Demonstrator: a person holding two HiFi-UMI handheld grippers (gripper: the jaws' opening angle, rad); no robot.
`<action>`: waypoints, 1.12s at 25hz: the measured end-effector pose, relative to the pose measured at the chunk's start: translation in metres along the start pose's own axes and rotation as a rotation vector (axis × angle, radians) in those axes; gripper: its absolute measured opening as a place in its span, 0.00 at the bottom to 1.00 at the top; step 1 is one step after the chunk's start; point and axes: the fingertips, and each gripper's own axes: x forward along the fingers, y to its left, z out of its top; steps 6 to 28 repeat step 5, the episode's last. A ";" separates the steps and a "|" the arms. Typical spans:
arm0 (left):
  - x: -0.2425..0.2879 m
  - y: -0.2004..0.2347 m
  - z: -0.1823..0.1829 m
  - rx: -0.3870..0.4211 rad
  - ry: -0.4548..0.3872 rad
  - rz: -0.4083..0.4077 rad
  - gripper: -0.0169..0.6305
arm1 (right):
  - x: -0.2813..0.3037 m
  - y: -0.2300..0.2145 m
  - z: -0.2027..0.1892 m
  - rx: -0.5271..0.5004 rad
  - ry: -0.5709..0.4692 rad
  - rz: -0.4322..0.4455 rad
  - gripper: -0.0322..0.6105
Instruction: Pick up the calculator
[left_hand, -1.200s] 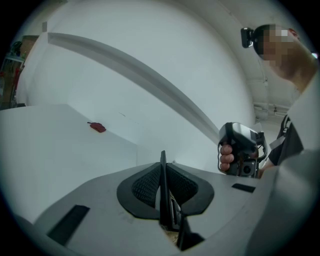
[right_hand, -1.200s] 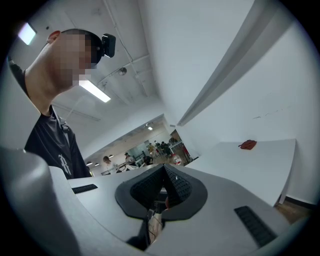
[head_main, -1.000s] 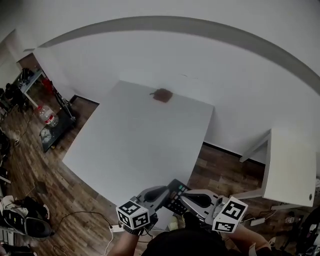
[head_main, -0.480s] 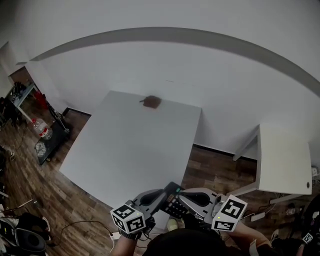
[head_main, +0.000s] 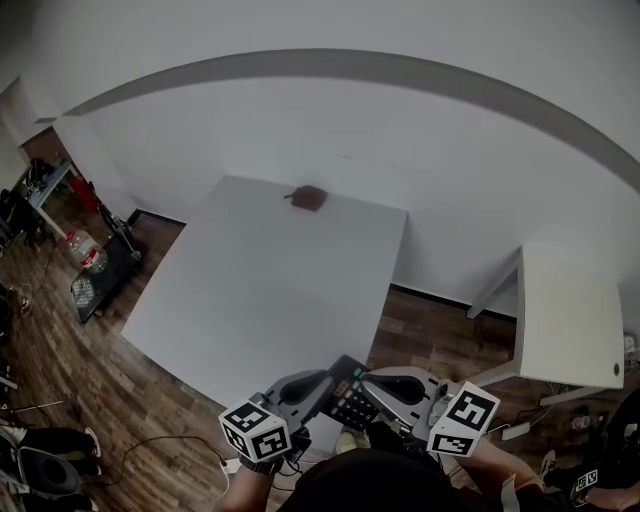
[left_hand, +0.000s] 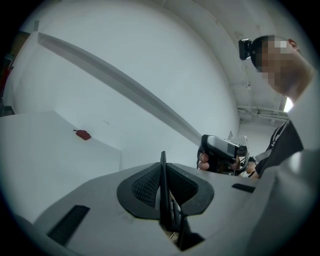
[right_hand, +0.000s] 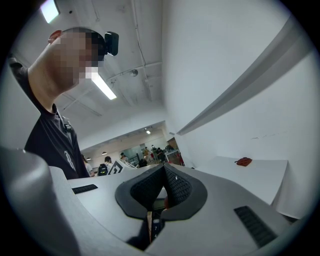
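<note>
The calculator (head_main: 350, 390) is dark with rows of keys. It hangs off the near edge of the white table (head_main: 270, 290), close to the person's body. My left gripper (head_main: 318, 386) is shut on its left side, and my right gripper (head_main: 384, 386) is shut on its right side. In the left gripper view the calculator (left_hand: 164, 200) shows edge-on as a thin dark slab between the pads of my left gripper (left_hand: 163, 172). In the right gripper view its keys (right_hand: 153, 224) show low between the pads of my right gripper (right_hand: 162, 176).
A small red-brown object (head_main: 308, 198) lies near the table's far edge by the white wall. A second white table (head_main: 570, 320) stands to the right. Wooden floor (head_main: 90, 360) surrounds the table, with a water bottle (head_main: 84, 250) and clutter at the left.
Both grippers have come up slightly with the calculator still held between them. The head view has shifted a little, and the grip looks the same.
</note>
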 end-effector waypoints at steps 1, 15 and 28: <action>-0.001 0.001 0.001 0.001 -0.002 0.000 0.09 | 0.001 0.000 0.000 -0.002 0.001 0.000 0.07; -0.004 0.004 0.005 0.010 -0.007 0.001 0.09 | 0.006 0.000 0.000 -0.008 0.003 0.001 0.07; -0.004 0.004 0.005 0.010 -0.007 0.001 0.09 | 0.006 0.000 0.000 -0.008 0.003 0.001 0.07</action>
